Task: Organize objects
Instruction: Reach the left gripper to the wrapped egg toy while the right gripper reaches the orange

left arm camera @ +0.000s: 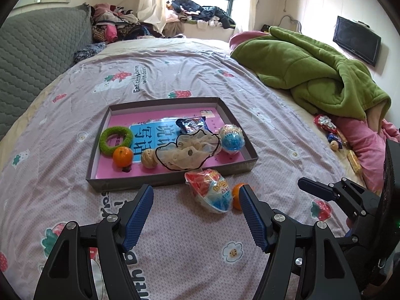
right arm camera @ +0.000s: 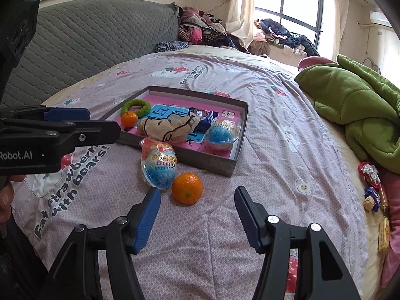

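Left gripper (left arm camera: 196,197): your jaws stand wide, holding nothing, low over the bedspread (left arm camera: 175,80) and short of the box.
Right gripper (right arm camera: 197,200): likewise wide and empty; the loose orange sits just ahead between its tips.
Loose orange (right arm camera: 187,188): outside the box, touching or just beside the wrapped egg. Risk: round fruit on soft quilt; a one-sided nudge from a pad likely rolls it away.
Wrapped egg (right arm camera: 159,166): outside the box, near its front wall. Risk: slick plastic may slip from your pads, and reaching for it may knock the orange.
Box (left arm camera: 172,178): shallow, on the bed. Holds a green ring (left arm camera: 116,140), an orange, a second egg (left arm camera: 231,137), a mesh scrunchie (left arm camera: 187,152), a snack packet.
Crowding risk: dropping items onto the scrunchie may let them roll out.
Arm clash: both grippers converge on one spot; you may collide.
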`<state>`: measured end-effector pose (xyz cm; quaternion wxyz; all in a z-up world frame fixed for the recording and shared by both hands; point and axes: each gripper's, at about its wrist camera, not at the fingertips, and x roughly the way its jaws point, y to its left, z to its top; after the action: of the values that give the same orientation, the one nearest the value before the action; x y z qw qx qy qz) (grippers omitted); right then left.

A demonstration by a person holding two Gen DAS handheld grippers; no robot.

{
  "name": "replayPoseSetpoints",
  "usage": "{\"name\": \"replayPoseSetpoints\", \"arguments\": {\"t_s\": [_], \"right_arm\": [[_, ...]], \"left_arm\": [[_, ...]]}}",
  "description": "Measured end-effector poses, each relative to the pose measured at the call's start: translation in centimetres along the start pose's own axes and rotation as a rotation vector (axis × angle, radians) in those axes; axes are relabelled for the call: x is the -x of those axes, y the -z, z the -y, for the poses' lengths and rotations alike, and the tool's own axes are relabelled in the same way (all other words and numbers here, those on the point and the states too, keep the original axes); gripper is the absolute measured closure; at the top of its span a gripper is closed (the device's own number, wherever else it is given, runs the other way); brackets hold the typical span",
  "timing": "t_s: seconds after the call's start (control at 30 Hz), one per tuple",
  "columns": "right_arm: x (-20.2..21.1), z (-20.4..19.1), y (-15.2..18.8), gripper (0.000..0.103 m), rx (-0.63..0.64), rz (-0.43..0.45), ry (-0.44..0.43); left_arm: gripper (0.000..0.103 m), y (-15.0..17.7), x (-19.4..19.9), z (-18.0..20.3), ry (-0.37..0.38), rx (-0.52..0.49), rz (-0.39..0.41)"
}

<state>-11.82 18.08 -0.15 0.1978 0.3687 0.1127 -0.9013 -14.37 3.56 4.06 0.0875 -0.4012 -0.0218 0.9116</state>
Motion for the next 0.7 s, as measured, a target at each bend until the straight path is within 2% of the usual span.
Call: {"name": "replayPoseSetpoints", "arguments": {"t_s": [0.7], "right_arm": [[-1.9, 0.4, 1.2, 0.042, -0.019, -0.053, -0.029]], "left_arm": [[0.031, 0.9, -3.1, 0.5, 0.017, 0.004, -0.07]]}}
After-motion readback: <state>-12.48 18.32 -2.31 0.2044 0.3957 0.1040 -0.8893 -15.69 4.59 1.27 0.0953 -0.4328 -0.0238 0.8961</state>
